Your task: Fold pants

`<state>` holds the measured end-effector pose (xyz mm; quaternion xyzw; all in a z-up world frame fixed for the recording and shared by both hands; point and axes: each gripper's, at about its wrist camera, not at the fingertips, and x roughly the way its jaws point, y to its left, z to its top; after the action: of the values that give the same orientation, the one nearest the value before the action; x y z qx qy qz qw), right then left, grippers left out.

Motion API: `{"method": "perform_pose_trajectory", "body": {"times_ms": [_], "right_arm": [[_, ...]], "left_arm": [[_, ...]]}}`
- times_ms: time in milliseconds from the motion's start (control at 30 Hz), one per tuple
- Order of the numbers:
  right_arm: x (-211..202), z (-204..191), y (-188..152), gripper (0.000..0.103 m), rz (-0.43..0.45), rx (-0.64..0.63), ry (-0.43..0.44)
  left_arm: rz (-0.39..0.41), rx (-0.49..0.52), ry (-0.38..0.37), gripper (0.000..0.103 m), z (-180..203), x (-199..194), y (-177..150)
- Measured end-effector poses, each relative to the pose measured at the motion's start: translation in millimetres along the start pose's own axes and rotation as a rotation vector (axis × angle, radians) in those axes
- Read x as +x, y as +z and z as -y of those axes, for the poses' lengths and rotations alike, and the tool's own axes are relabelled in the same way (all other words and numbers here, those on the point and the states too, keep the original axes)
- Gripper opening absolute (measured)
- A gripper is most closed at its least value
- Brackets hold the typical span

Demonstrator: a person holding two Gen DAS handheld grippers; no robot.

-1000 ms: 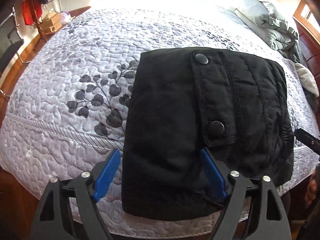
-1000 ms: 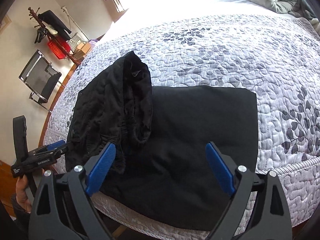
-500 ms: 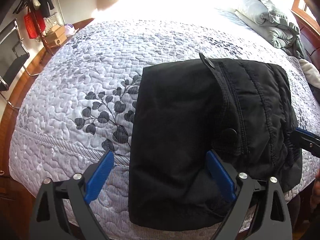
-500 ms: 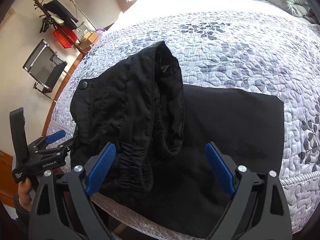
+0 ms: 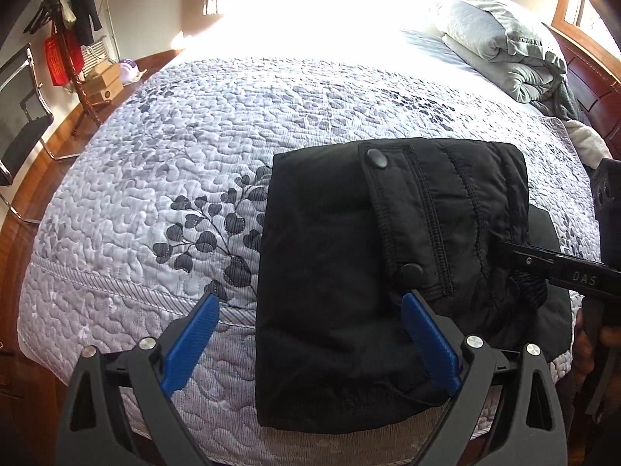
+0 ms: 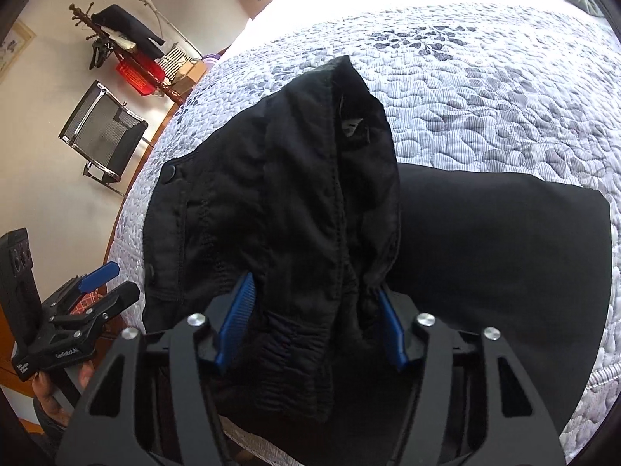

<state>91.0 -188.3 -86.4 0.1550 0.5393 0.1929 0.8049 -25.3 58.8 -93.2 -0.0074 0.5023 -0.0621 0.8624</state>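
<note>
Here, closest to me, my right hand-held gripper (image 6: 310,318) has its blue pads drawn in around the elastic waistband of the black pants (image 5: 372,272), pinching a bunched ridge of cloth and holding it raised off the layer below. My left hand-held gripper (image 5: 310,334) is spread wide and holds nothing; one pad hangs over the quilt (image 5: 163,178), the other over the folded fabric near a snap button (image 5: 412,272). The pants lie folded into a thick rectangle at the near edge of the bed, with the flap and its two snaps facing up. Further back a rolled grey comforter (image 5: 500,50) rests by the headboard. Off to the left side stand a chair (image 6: 103,132) and a coat rack (image 6: 128,54).
</note>
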Motion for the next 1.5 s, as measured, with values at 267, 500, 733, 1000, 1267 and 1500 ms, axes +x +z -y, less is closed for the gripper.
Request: {"method": "perform_pose_trajectory", "body": {"times_ms": [267, 500, 733, 1000, 1267, 1500], "right_arm": [[-20, -9, -3, 0.020, 0.036, -0.037, 0.026], [-52, -31, 0, 0.018, 0.075, -0.101, 0.063], [-74, -44, -2, 0.018, 0.111, -0.121, 0.114], [-104, -68, 5, 0.018, 0.156, -0.176, 0.137], [-131, -49, 4, 0.018, 0.185, -0.147, 0.101], [-152, -30, -1, 0.018, 0.205, -0.126, 0.067]], "left_arm": [[0.008, -0.016, -0.013, 0.099, -2, -3, -1], [-0.004, -0.044, -0.025, 0.099, -6, -1, -2], [-0.010, -0.081, -0.022, 0.099, -13, -1, -5], [0.000, -0.144, -0.023, 0.099, -29, -9, -4], [0.006, -0.109, -0.051, 0.099, -16, -13, 0], [-0.004, -0.066, -0.076, 0.099, 4, -11, 1]]}}
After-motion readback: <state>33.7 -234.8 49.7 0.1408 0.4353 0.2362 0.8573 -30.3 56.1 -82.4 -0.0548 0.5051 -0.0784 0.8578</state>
